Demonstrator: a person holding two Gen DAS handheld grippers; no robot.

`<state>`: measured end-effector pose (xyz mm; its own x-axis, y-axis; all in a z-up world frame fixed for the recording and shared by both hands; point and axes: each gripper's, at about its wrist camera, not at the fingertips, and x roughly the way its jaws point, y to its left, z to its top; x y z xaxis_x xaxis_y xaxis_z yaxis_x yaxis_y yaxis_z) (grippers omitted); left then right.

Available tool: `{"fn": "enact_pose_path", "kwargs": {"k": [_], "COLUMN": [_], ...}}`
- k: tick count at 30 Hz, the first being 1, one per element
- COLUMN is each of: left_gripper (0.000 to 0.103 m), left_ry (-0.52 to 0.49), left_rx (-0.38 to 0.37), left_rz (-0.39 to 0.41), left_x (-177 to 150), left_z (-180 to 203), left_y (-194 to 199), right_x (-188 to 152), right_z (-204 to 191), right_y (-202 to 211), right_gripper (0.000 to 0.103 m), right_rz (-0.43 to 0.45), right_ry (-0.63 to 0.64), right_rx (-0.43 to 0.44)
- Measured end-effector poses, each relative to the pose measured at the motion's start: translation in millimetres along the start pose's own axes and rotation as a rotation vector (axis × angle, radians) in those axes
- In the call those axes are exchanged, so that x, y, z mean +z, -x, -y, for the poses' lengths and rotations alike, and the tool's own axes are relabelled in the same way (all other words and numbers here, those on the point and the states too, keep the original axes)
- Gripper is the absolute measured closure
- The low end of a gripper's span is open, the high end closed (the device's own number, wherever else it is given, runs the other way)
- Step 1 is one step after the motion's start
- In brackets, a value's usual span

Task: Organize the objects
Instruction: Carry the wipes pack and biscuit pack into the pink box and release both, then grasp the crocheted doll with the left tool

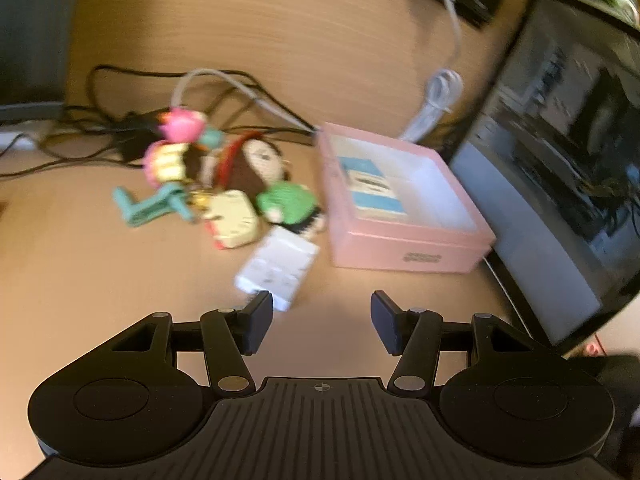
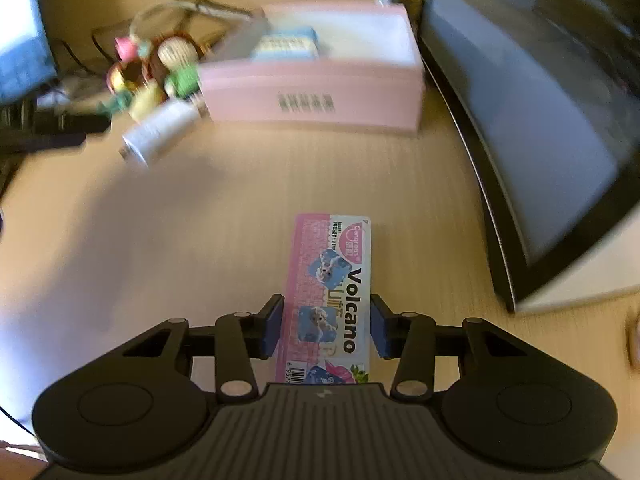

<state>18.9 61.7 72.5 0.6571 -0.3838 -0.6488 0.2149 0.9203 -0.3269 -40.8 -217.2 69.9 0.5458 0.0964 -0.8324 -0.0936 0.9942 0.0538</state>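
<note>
- Right gripper (image 2: 325,328): pitched steeply down over the wooden desk (image 2: 224,208). Its jaws stand either side of a pink "Volcano" packet (image 2: 326,300), which lies lengthwise between them and runs back under the gripper body. The left pad sits at the packet's edge; on the right a thin gap seems to show. Whether the pads press on it cannot be told.
- Left gripper (image 1: 322,322): tilted down at a shallower angle, jaws parted and nothing between them. Its left fingertip (image 1: 260,316) overlaps the near corner of a white charger block (image 1: 280,268); contact cannot be confirmed.
- Pink box (image 1: 404,244): open-topped, standing on the desk ahead of both grippers, beside a dark monitor (image 1: 560,152). A light blue packet (image 1: 374,190) lies inside it.
- Left of the box: a cluster of small toys, including a crocheted doll (image 1: 276,184) in green, a cream cat-face item (image 1: 234,220) and a teal clip (image 1: 148,204), just beside the charger block.
- Behind the cluster: tangled black and grey cables (image 1: 224,92). View blurred; finer detail unreadable.
</note>
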Motion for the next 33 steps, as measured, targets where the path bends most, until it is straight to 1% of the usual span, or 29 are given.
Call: {"fn": "enact_pose_path", "kwargs": {"k": [1, 2, 4, 5, 7, 8, 10, 11, 13, 14, 15, 16, 17, 19, 20, 21, 23, 24, 28, 30, 33], "left_gripper": [0.044, 0.044, 0.044, 0.044, 0.044, 0.044, 0.044, 0.044, 0.044, 0.044, 0.044, 0.044, 0.044, 0.044, 0.044, 0.044, 0.044, 0.044, 0.042, 0.038, 0.030], "left_ry": [0.006, 0.010, 0.018, 0.023, 0.036, 0.051, 0.082, 0.103, 0.145, 0.166, 0.182, 0.193, 0.196, 0.201, 0.217, 0.238, 0.272, 0.273, 0.221, 0.220, 0.246], "left_rx": [0.003, 0.006, 0.011, 0.013, 0.020, 0.026, 0.036, 0.043, 0.052, 0.047, 0.039, 0.033, 0.031, 0.041, 0.050, 0.064, 0.123, 0.154, 0.283, 0.306, 0.294], "left_rz": [0.008, 0.014, 0.013, 0.009, -0.003, -0.011, -0.022, -0.022, -0.011, -0.003, 0.004, 0.013, 0.024, 0.042, 0.049, 0.050, 0.035, 0.019, -0.037, -0.058, -0.099], "left_x": [0.6, 1.0, 0.8, 0.2, -2.0, -3.0, -2.0, 0.5, 9.5, 17.4, 25.8, 35.3, 45.7, 65.2, 75.3, 83.8, 97.2, 101.8, 108.9, 107.7, 107.2], "left_z": [-5.4, -10.4, -19.0, -23.3, -30.5, -34.6, -41.8, -45.3, -50.0, -51.2, -51.6, -50.3, -47.4, -40.2, -36.7, -34.2, -29.4, -26.9, -17.9, -17.2, -22.5], "left_y": [4.3, 7.6, 11.3, 12.5, 12.6, 11.8, 9.1, 7.0, 2.9, -1.3, -7.2, -14.7, -24.4, -45.2, -57.4, -69.8, -96.3, -108.6, -152.1, -166.9, -186.3], "right_x": [11.5, 29.7, 60.8, 83.6, 118.5, 141.0, 170.2, 182.5, 196.0, 195.9, 192.6, 185.8, 179.6, 168.2, 160.6, 155.9, 141.4, 133.6, 102.3, 89.3, 74.6], "right_z": [-3.0, -5.7, -10.0, -11.3, -12.4, -12.0, -6.3, -3.7, -4.4, -5.5, -9.7, -12.5, -19.3, -31.8, -33.1, -30.8, -25.7, -21.4, -6.4, -2.1, 1.4], "right_y": [9.7, 21.1, 34.8, 38.6, 36.5, 29.6, 14.7, 6.9, -1.8, -2.1, -1.4, 1.1, 3.9, 1.9, 3.2, 4.0, 6.2, 6.1, 3.3, 1.5, -0.9], "right_gripper": [0.059, 0.059, 0.059, 0.059, 0.059, 0.059, 0.058, 0.057, 0.050, 0.048, 0.040, 0.030, 0.027, 0.027, 0.027, 0.027, 0.027, 0.026, 0.025, 0.025, 0.024], "right_rz": [0.038, 0.099, 0.187, 0.236, 0.302, 0.325, 0.317, 0.326, 0.337, 0.348, 0.360, 0.371, 0.387, 0.404, 0.401, 0.390, 0.371, 0.361, 0.317, 0.305, 0.296], "right_ry": [0.002, 0.014, 0.037, 0.051, 0.061, 0.055, 0.026, -0.011, -0.057, -0.066, -0.063, -0.048, -0.012, 0.061, 0.076, 0.075, 0.058, 0.047, 0.013, 0.009, 0.022], "right_rx": [0.014, 0.021, -0.004, -0.025, -0.069, -0.099, -0.105, -0.110, -0.124, -0.110, -0.083, -0.062, -0.053, -0.081, -0.092, -0.080, -0.044, -0.032, -0.005, 0.011, 0.029]}}
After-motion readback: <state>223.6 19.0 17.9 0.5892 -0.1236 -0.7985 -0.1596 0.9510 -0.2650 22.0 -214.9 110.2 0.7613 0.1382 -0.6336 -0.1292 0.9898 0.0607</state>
